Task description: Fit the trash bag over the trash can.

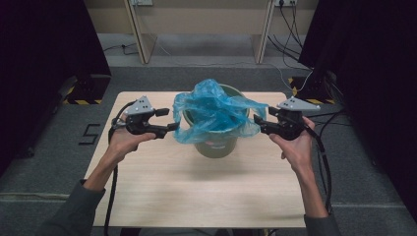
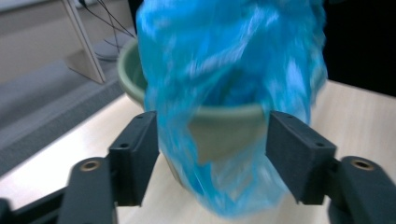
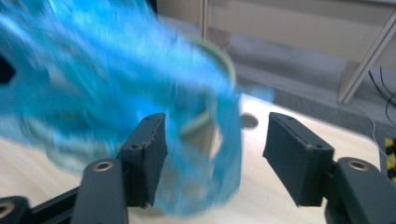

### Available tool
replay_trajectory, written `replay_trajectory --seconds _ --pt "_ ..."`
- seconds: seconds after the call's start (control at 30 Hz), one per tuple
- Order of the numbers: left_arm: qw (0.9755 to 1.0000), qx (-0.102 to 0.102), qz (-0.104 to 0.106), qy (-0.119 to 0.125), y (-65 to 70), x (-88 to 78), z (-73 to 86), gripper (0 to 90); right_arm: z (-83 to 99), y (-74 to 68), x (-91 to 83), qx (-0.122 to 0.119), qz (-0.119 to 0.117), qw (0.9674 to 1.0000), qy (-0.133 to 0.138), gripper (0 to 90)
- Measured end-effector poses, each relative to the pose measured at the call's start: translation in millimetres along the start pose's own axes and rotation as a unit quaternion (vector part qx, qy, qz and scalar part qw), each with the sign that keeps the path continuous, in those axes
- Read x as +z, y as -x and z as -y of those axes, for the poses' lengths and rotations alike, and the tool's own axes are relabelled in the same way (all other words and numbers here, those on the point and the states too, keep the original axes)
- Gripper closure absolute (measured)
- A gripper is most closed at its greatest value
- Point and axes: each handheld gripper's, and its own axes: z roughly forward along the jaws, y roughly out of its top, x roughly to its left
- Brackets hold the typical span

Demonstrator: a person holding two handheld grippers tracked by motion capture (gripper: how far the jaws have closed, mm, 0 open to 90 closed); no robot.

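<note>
The left gripper [image 1: 167, 119], black with a grey three-cornered plate on top, sits in the person's left hand [image 1: 129, 140] just to the left of the round grey-green plastic bucket [image 1: 216, 146]. Its jaws stand apart; in the left gripper view the thin, crumpled blue plastic bag [image 2: 233, 84] hangs in the gap between them, and the pads do not press on it. The right gripper [image 1: 259, 124], of the same build, is held in the right hand [image 1: 295, 147] just to the right of the bucket, pointing inward at it. Its jaws are likewise spread wide; in the right gripper view a blurred fold of the blue bag [image 3: 140, 107] lies beside the left-hand pad and partly across the gap, loose rather than pinched.

The bag sits in the bucket's mouth, its film bunched up above the rim and draped down the outside on both sides toward each gripper. The bucket stands upright on the light wooden table [image 1: 196, 187], on its far half and about midway between the two grippers. Beyond the bucket, past the table's far edge, lies grey floor [image 1: 162, 73] with black cables.
</note>
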Motion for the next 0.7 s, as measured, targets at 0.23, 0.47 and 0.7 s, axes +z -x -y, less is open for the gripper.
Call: replay_trajectory --seconds 0.23,0.47,0.7 --pt "0.9996 -0.026 -0.003 0.014 -14.1 25.2 -18.0 38.7 -36.6 -8.9 17.1 -0.03 -0.035 0.9986 0.027 35.6" --pt "0.9997 -0.02 -0.01 0.003 -28.7 51.3 -12.3 72.6 -45.0 -8.6 43.2 -0.072 -0.059 0.9957 -0.003 73.9" --pt "0.9996 -0.02 -0.017 -0.01 -41.4 56.8 -2.7 82.2 -33.9 15.0 64.3 -0.078 -0.042 0.9954 -0.038 90.0"
